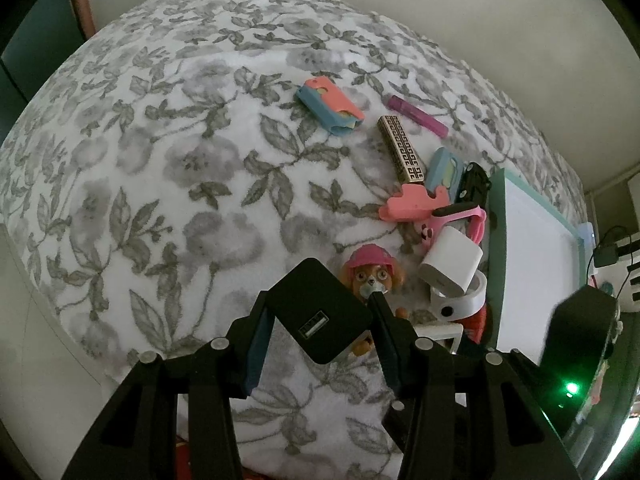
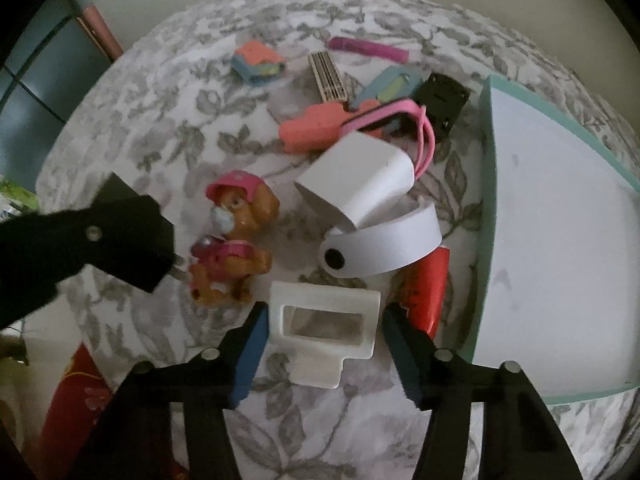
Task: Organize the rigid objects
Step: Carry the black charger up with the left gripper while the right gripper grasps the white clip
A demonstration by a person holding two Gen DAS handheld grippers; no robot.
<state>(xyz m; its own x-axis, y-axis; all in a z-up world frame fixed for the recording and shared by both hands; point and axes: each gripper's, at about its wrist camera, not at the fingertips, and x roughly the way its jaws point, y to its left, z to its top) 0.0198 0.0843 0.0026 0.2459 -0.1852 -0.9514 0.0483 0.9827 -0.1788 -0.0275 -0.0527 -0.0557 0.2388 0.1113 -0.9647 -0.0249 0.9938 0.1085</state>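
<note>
My left gripper (image 1: 318, 312) is shut on a black USB charger (image 1: 320, 312) and holds it above the floral blanket (image 1: 160, 168); it also shows in the right wrist view (image 2: 132, 232). My right gripper (image 2: 324, 332) is open, its fingers either side of a white plastic frame piece (image 2: 324, 332) lying on the blanket. A toy dog (image 2: 236, 236) with a pink hat lies just beyond. A white charger block (image 2: 356, 180), a white band (image 2: 384, 244) and a red object (image 2: 432, 284) lie further right.
A white tray with a teal rim (image 2: 488, 200) lies at the right. Further back lie a pink-blue case (image 2: 258, 62), a patterned gold bar (image 2: 328, 76), a purple tube (image 2: 368, 48), a pink strap (image 2: 384, 116) and a black clip (image 2: 442, 100).
</note>
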